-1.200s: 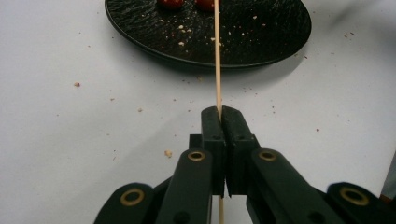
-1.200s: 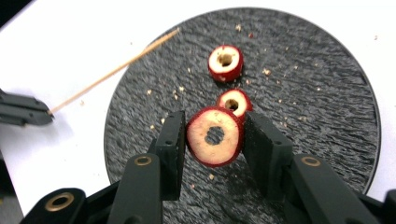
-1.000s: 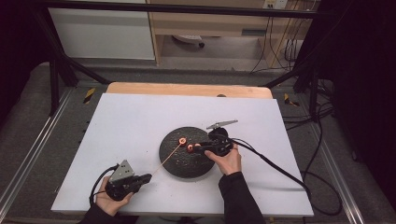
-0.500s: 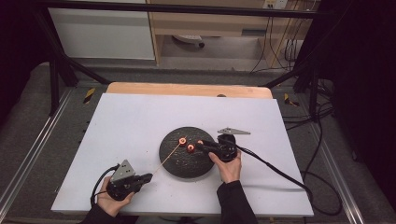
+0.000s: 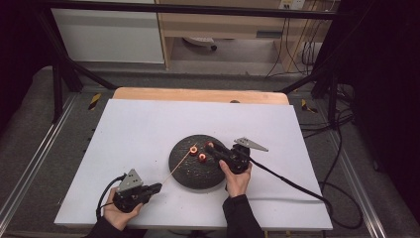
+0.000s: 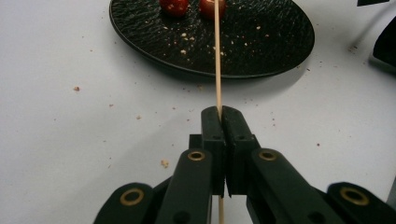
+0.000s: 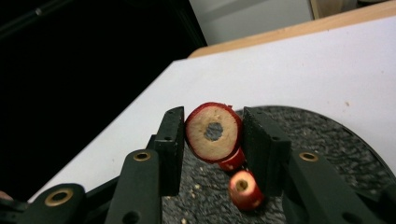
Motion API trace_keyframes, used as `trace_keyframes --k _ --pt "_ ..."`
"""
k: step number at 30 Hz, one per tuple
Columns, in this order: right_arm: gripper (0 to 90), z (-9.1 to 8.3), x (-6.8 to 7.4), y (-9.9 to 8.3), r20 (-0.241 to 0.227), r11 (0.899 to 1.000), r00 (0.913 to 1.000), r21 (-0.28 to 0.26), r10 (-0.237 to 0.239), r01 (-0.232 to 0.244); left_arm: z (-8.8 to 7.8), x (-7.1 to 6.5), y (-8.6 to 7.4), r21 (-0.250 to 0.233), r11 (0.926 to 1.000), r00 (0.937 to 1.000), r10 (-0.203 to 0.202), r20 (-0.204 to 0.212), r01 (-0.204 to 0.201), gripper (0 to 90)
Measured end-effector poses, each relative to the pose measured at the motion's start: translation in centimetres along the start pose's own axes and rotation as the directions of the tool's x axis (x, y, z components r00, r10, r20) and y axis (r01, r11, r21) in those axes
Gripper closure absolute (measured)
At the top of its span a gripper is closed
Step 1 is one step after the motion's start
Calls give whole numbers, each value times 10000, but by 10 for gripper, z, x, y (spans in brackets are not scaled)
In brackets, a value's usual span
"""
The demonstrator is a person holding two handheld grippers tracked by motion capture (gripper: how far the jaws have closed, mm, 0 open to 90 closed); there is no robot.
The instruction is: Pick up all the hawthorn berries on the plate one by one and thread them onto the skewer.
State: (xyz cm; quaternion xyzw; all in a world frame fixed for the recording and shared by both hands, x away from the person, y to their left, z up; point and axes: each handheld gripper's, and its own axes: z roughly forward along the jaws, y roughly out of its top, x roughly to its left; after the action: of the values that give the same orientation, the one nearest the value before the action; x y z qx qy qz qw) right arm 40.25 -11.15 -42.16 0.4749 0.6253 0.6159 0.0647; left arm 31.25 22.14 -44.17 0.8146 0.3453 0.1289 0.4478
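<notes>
- Left of the plate (image 5: 195, 171), the left gripper (image 5: 154, 188) had its jaws clamped together on one skewer (image 6: 217, 60), whose tip reached over the rim.
- On the plate lay two red cored fruit pieces (image 5: 193, 150); none looked threaded yet, so all the skewering remained.
- Over the plate's right side, the right gripper (image 7: 214, 137) pinched a third piece (image 7: 214, 131), ready for threading.

Black claws (image 6: 222, 114) with brass rivets, black cables, dark sleeves.
</notes>
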Motion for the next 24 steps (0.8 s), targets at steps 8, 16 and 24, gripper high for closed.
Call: trace_keyframes --k 8,16,24 --pt "608 1 1 2 -132 9935 9996 -1105 246 -259 2 -3 1 -100 9999 9999 -108 27 109 880" --pt "609 5 1 2 -250 9761 9981 -2089 565 -605 4 -7 3 -262 9995 9998 -193 78 195 880" --pt "609 9 1 -1 -389 9582 9955 -2703 865 -939 7 -12 6 -443 9987 9996 -239 179 247 880"
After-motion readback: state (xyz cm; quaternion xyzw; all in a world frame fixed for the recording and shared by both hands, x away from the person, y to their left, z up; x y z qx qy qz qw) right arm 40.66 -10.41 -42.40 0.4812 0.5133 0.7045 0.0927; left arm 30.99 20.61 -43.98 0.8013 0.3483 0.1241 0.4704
